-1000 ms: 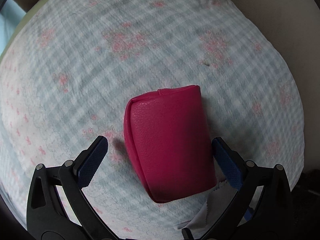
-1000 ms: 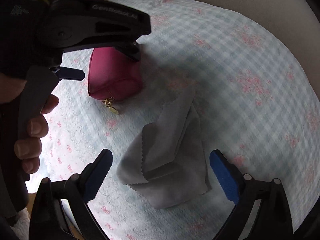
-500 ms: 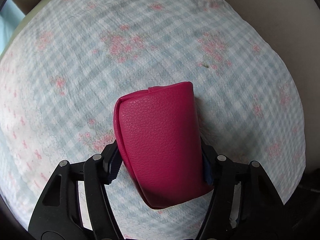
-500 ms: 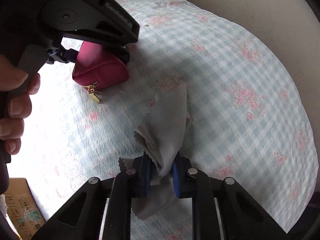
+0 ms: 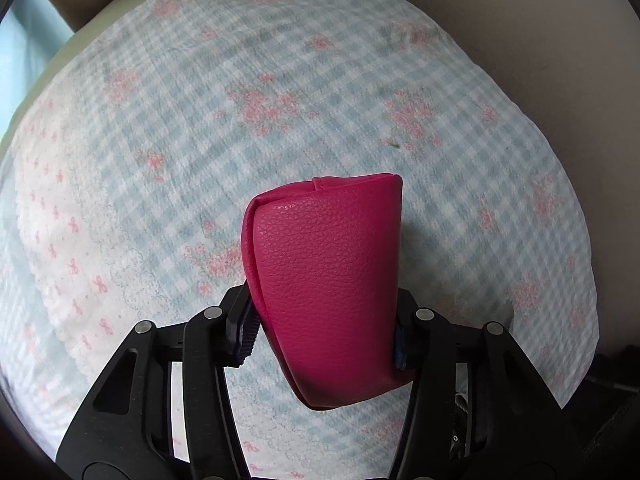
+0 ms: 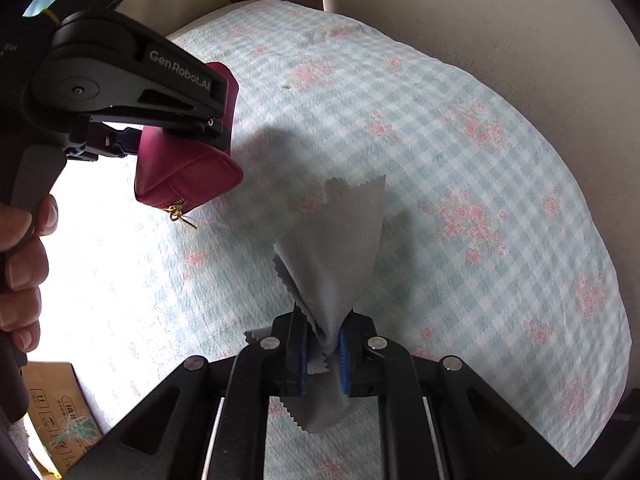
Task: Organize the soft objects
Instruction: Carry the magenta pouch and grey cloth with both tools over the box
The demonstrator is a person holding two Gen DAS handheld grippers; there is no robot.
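Note:
My left gripper (image 5: 324, 340) is shut on a magenta leather pouch (image 5: 328, 288) and holds it above the checked floral blanket (image 5: 280, 112). The pouch (image 6: 188, 176) with its gold zipper pull (image 6: 180, 214) also shows in the right wrist view, clamped in the left gripper (image 6: 172, 120). My right gripper (image 6: 324, 356) is shut on a grey cloth (image 6: 336, 256) with pinked edges. The cloth hangs bunched between the blue pads, lifted off the blanket (image 6: 460, 160).
The blanket covers a beige cushioned seat (image 6: 500, 20) with a backrest behind. A cardboard box (image 6: 56, 412) stands at the lower left below the seat edge. A light blue surface (image 5: 16, 60) shows at the far left.
Both grippers closed, the left on the pouch and the right on the grey cloth. Both objects have since been lifted off the blanket.

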